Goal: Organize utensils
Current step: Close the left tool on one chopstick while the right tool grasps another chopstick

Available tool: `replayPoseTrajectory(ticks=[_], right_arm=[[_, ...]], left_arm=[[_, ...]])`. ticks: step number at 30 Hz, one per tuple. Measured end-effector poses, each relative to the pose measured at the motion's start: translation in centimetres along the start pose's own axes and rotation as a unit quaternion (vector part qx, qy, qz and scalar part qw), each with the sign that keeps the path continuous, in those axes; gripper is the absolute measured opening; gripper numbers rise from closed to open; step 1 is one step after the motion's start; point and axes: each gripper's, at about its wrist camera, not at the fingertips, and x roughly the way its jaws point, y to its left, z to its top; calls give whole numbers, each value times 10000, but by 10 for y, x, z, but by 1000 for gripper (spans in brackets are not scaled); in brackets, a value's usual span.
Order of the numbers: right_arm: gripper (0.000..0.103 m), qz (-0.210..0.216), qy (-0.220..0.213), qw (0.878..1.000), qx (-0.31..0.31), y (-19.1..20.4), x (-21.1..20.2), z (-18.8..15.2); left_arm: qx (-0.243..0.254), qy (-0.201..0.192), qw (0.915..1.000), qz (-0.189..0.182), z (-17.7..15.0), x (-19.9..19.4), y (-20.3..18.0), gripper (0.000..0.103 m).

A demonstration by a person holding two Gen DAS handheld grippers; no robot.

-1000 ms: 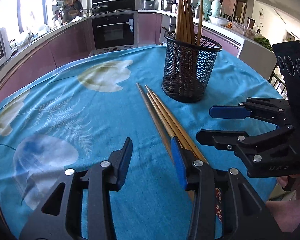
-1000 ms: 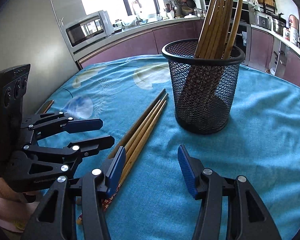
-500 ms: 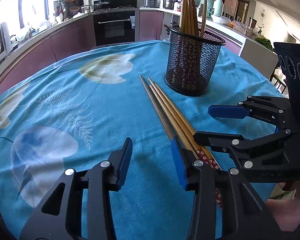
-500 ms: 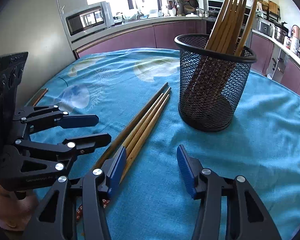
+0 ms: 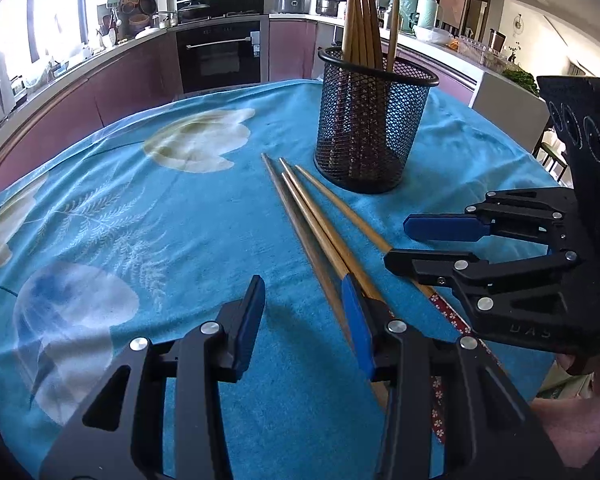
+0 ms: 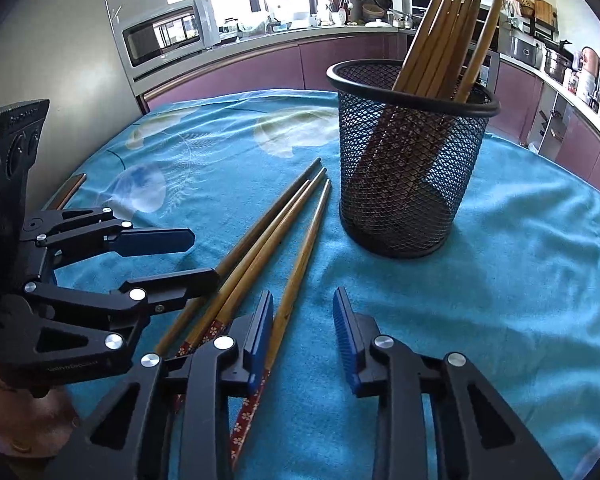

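Right gripper (image 6: 302, 312) fingers narrowing beside one loose chopstick (image 6: 300, 256), nothing gripped yet; left gripper (image 5: 302, 304) half-open, empty. Risk: pinching off-centre, chopstick rolling into neighbours.

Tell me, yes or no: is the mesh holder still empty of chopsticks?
No. The black mesh holder already has several wooden chopsticks standing in it, while four more lie on the blue cloth beside it.

We've got both wrist cams low over the tablecloth (image 5: 204, 224), angled down, close in, sharing the mesh holder (image 6: 410, 184) and loose chopsticks (image 5: 312, 224).
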Motion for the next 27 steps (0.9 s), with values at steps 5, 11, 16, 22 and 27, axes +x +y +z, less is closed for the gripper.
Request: replayPoseTrajectory(ticks=[5,11,16,22,27], right_arm=[[29,25,2,10000,-1,-1,1,1],[28,21,-4,10000,-32,-2,2,3],[24,28,-1,10000,-83,1,7,9],[16,48,16,10000,-72,2,12,14],[9,196,-8,9997,130,-6,10,12]], left_arm=[[-51,65,10000,6,2,5,1,37],[-206,87,9997,-47,2,4,8,20],[-251,113,9996,18,4,3,11,19],[-237,175,9995,64,12,16,11,21],[-300,139,9994,122,14,17,12,11]])
